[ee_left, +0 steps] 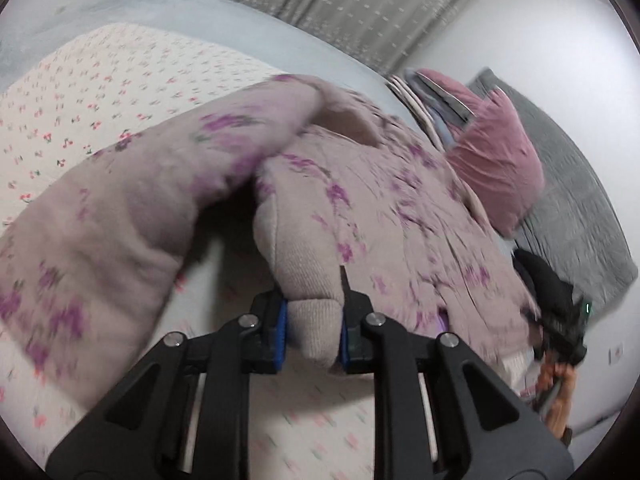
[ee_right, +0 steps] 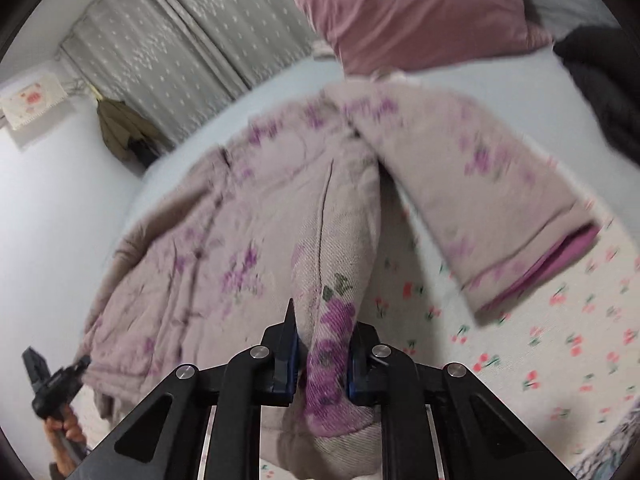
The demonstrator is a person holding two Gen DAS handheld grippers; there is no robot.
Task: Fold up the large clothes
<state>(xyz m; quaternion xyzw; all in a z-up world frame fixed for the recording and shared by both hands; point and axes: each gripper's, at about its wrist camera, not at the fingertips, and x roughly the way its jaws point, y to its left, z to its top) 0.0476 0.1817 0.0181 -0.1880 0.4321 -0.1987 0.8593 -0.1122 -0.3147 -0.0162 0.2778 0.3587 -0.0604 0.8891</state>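
Left gripper (ee_left: 312,330): fingers clenched on floral padded jacket (ee_left: 380,200) hem fold | right gripper (ee_right: 322,354): fingers clenched on another hem fold | jacket: spread across bed (ee_left: 100,80), sleeves out, collar toward pink pillow (ee_left: 496,160) at head end.

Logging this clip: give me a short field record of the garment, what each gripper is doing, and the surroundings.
garment: mauve floral padded jacket, spread on the bed
left gripper: shut on a plain knit edge of the jacket
right gripper: shut on a flowered edge of the jacket
surface: cherry-print sheet
nearby: pink pillow, grey curtain
image quality: motion blur in both views
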